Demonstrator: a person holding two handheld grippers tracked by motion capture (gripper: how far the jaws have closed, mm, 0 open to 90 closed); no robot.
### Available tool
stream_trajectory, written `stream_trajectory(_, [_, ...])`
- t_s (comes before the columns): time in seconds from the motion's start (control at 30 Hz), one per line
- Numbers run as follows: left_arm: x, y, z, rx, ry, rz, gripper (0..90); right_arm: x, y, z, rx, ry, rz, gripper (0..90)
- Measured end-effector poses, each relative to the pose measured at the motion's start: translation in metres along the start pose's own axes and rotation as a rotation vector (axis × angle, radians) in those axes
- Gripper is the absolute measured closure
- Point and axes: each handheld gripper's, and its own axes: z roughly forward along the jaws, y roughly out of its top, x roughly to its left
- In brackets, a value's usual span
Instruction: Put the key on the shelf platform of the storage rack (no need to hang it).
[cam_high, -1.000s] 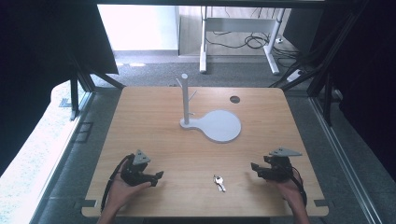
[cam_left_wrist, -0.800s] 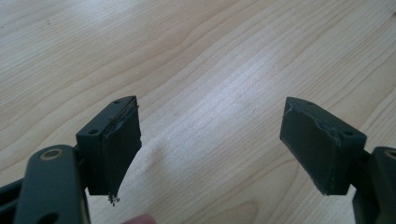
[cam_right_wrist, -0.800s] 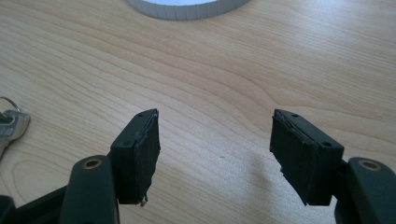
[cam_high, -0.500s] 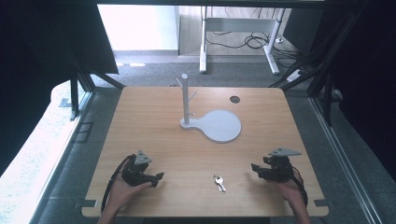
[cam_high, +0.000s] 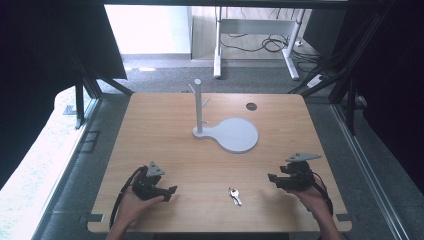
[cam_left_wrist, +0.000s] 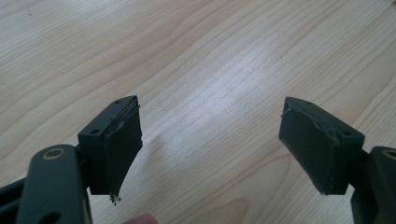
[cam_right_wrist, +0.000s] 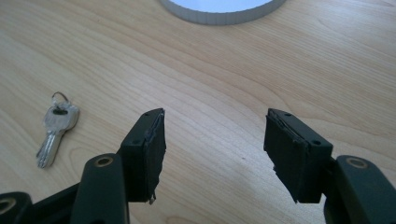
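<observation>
High view: keys lie near the bench's front edge, between the open left tool and right tool, now lifted. Right gripper view: its empty jaws, open, have just narrowed, likely readying a pickup.

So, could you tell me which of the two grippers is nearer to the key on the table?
The right gripper. The key lies between the two, but closer to the right one. The left gripper sits farther off. Both stand open and empty.

A light wooden table carries a grey peg stand and a key.
</observation>
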Motion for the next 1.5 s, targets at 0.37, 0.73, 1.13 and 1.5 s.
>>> stream_trajectory(0.37, [0.004,0.000,-0.010,-0.045,-0.030,-0.024,21.6,0.011,0.024,-0.009,0.060,0.011,-0.054,42.9])
stream_trajectory(0.73, [0.003,0.000,-0.008,-0.036,-0.027,-0.032,21.6,0.021,0.041,-0.012,0.108,0.039,-0.129,48.2])
stream_trajectory(1.13, [0.004,-0.001,-0.006,-0.030,-0.033,-0.025,21.6,0.041,0.053,0.003,0.194,0.099,-0.169,53.4])
stream_trajectory(1.5, [0.003,0.000,-0.006,-0.021,-0.028,-0.013,21.9,0.061,0.059,0.016,0.235,0.147,-0.213,55.5])
